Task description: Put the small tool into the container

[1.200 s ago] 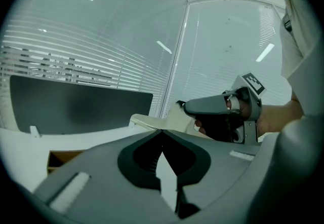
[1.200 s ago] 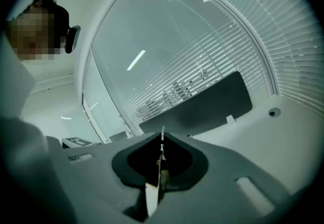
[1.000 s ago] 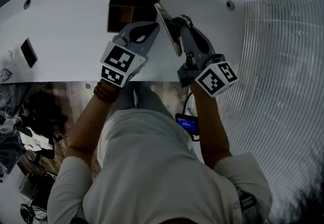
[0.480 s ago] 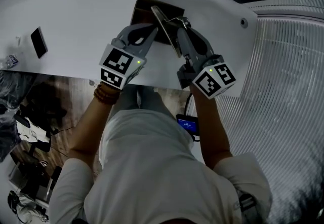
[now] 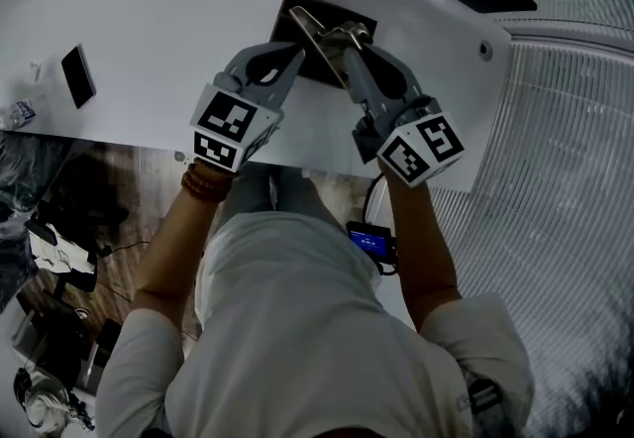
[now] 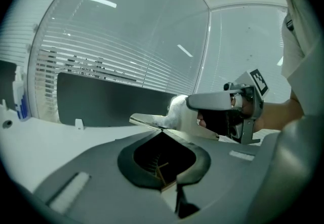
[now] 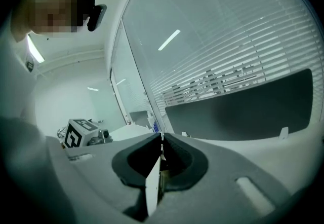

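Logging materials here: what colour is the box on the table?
The box is dark brown; the head view shows it best.

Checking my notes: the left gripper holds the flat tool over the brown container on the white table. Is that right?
Not quite: it is the right gripper that holds the flat tool, with its jaws shut on it, as the right gripper view shows. The tool is over the brown container on the white table.
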